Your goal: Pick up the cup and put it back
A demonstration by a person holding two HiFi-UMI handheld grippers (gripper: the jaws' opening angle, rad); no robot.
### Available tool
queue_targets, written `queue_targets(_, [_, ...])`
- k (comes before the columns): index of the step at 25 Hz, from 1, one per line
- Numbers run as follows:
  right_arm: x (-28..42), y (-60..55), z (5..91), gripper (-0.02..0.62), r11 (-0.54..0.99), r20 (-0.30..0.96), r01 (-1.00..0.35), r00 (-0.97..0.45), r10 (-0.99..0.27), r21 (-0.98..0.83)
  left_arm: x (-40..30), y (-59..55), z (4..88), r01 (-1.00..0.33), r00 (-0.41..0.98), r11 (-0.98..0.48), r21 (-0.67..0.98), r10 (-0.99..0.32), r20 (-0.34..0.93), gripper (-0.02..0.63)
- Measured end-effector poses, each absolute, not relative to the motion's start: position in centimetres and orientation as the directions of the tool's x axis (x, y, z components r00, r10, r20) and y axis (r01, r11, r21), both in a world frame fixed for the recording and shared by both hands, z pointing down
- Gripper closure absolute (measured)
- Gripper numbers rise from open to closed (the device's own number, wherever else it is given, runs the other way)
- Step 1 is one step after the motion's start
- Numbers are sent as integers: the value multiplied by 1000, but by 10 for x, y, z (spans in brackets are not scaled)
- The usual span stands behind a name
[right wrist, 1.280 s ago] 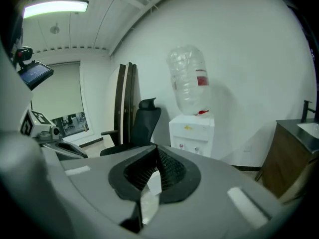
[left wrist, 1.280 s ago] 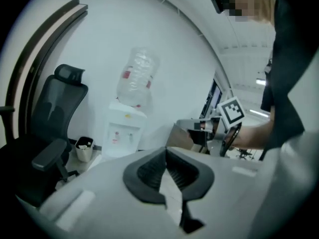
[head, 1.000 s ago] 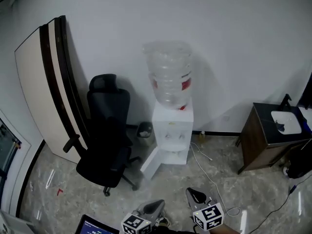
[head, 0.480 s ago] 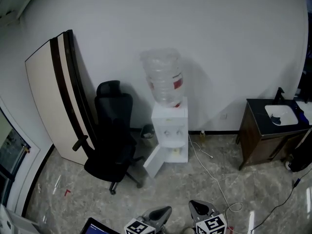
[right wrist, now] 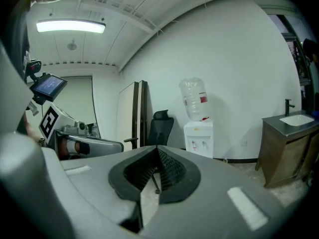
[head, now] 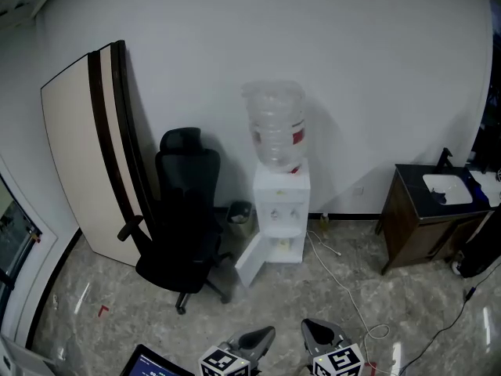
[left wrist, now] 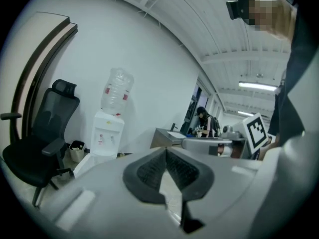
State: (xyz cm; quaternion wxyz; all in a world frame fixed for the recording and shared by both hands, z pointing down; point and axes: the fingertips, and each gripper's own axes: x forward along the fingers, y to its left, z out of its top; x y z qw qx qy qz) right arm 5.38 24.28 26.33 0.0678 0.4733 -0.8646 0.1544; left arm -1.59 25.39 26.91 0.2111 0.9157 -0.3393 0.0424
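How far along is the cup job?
Nothing looks done yet. The left tongs and right tongs are both shut and empty, and no cup shows. The white water dispenser with the clear bottle stands away by the wall, its lower door open. Finding, lifting and returning the cup is all left.

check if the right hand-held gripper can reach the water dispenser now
Probably not yet. The water dispenser stands against the far wall, well beyond the right hand-held gripper. Only floor and a loose cable lie between, so walking closer should do.
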Motion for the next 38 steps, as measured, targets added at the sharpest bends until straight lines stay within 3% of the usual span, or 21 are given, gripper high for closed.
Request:
queue_targets(9, [16, 240, 251, 588, 477, 257, -866, -501, -827, -153, -53, 246, 256, -634, 763, -677, 374, -627, 159, 601])
queue_targets(38, [37, 245, 254, 588, 509, 238, -850, -526, -817, -131, -14, 243, 254, -623, 774, -703, 343, -617, 140, 601])
